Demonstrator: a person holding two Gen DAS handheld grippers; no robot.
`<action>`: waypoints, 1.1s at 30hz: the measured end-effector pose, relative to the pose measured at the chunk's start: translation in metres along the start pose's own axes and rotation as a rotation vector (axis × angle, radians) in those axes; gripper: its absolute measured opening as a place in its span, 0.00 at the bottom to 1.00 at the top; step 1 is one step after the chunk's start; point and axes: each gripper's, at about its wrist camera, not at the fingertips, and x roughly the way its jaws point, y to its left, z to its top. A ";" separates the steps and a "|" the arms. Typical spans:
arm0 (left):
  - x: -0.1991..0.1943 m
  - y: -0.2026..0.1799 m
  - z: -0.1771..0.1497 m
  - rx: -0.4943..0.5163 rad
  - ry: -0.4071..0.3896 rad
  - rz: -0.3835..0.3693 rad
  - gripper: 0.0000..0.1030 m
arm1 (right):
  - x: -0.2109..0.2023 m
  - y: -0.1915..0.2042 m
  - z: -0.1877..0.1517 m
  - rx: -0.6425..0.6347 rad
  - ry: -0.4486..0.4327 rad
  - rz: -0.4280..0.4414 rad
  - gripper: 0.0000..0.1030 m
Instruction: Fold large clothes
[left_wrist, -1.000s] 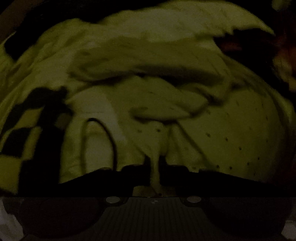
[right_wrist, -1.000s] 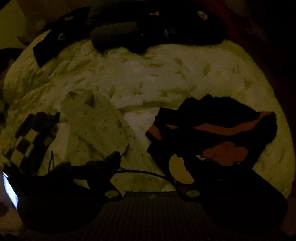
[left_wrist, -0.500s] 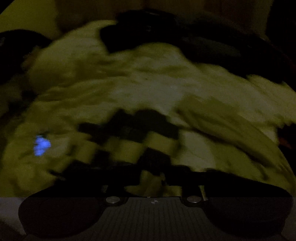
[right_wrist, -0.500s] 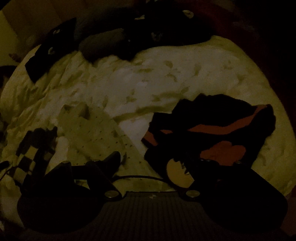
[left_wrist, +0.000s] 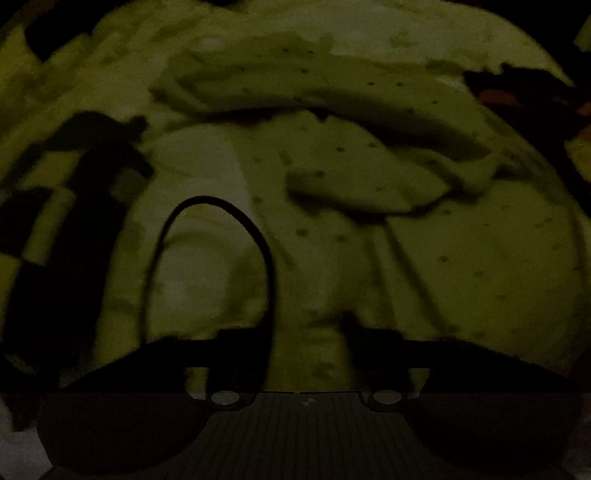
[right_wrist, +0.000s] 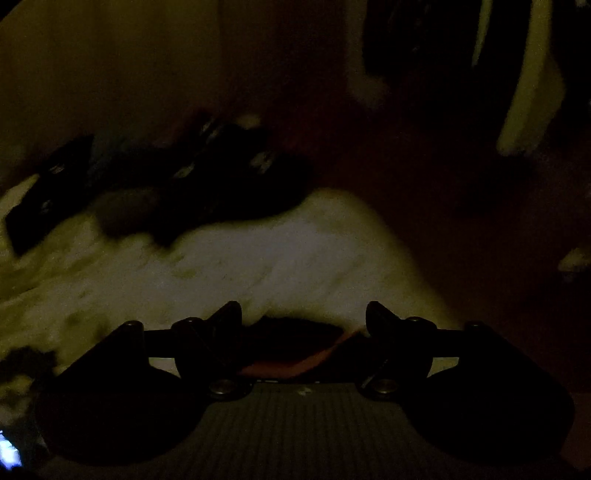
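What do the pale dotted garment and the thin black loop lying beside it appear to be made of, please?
Dotted garment: soft woven or knit fabric, probably cotton, matte; it creases and folds limply. Black loop: likely a rubber- or plastic-sheathed cable, holding a smooth curve. The dim light leaves both uncertain.

The left tongs point down at a pale dotted garment, rumpled on the bed. Their jaws have just been closing, with cloth between them. A black cable loops left; checked cloth lies beyond.
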 end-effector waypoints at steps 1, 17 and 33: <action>-0.001 -0.002 -0.001 -0.014 0.004 -0.017 0.54 | -0.009 -0.007 0.006 -0.017 -0.028 -0.033 0.77; -0.146 0.119 0.000 -0.355 -0.247 0.174 0.42 | 0.079 0.188 -0.126 -0.572 0.279 0.335 0.70; -0.114 0.067 0.006 -0.168 -0.116 0.167 1.00 | 0.167 0.377 -0.200 -0.871 0.396 0.569 0.11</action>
